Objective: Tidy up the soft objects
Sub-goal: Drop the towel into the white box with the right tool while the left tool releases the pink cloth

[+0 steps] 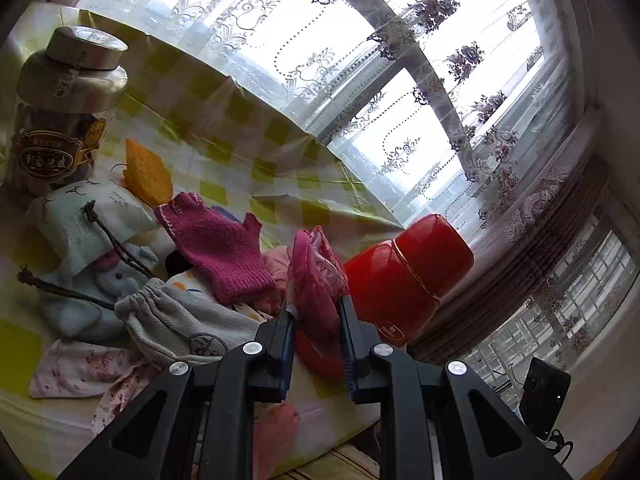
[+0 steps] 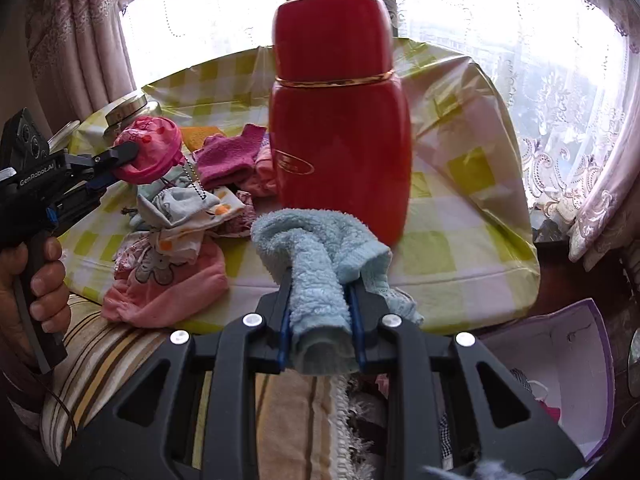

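Note:
My left gripper [image 1: 316,312] is shut on a pink patterned cloth pouch [image 1: 316,280] and holds it above the pile; it also shows in the right wrist view [image 2: 120,160] with the pouch [image 2: 150,148]. My right gripper [image 2: 320,292] is shut on a light blue fuzzy sock [image 2: 320,248] held over the table's near edge. On the table lie a magenta knit glove [image 1: 216,240], a grey drawstring bag [image 1: 180,320], a blue plush toy [image 1: 116,276] and a pink baby hat [image 2: 168,288].
A tall red canister [image 2: 340,120] stands mid-table on the yellow checked tablecloth [image 2: 460,240]. A jar with a gold lid [image 1: 60,112], a tissue pack [image 1: 84,216] and a yellow sponge [image 1: 146,172] are at the left. A purple-rimmed box [image 2: 560,360] sits below right.

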{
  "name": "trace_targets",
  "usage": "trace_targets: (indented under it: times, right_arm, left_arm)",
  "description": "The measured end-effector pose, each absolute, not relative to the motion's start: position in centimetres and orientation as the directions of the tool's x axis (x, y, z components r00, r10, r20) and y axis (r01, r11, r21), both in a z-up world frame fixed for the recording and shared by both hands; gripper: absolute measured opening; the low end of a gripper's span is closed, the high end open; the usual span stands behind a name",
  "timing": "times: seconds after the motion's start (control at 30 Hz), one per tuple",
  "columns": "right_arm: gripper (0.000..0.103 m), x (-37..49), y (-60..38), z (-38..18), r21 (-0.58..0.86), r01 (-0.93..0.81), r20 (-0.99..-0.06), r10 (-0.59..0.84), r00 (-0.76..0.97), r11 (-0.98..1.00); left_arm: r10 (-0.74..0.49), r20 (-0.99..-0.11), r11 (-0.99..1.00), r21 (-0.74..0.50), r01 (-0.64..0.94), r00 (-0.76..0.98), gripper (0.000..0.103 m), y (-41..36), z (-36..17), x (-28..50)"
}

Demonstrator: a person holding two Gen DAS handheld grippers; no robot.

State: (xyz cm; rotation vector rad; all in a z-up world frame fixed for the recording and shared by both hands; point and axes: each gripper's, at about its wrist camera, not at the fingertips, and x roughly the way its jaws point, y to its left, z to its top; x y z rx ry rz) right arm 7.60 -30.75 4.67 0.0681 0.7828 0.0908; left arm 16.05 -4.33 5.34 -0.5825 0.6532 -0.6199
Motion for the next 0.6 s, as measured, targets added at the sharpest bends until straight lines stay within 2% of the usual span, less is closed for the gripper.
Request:
trace_targets:
  times: [0.6]
  right_arm:
    - [0.028, 1.5, -44.2, 3.2, 0.148, 0.221, -0.725, -0.046, 0.688, 0.964]
  left_arm:
    - [-0.821, -0.481, 0.569, -0.649, 0.505, 0.307, 0.021, -18.8, 4.5, 9.1]
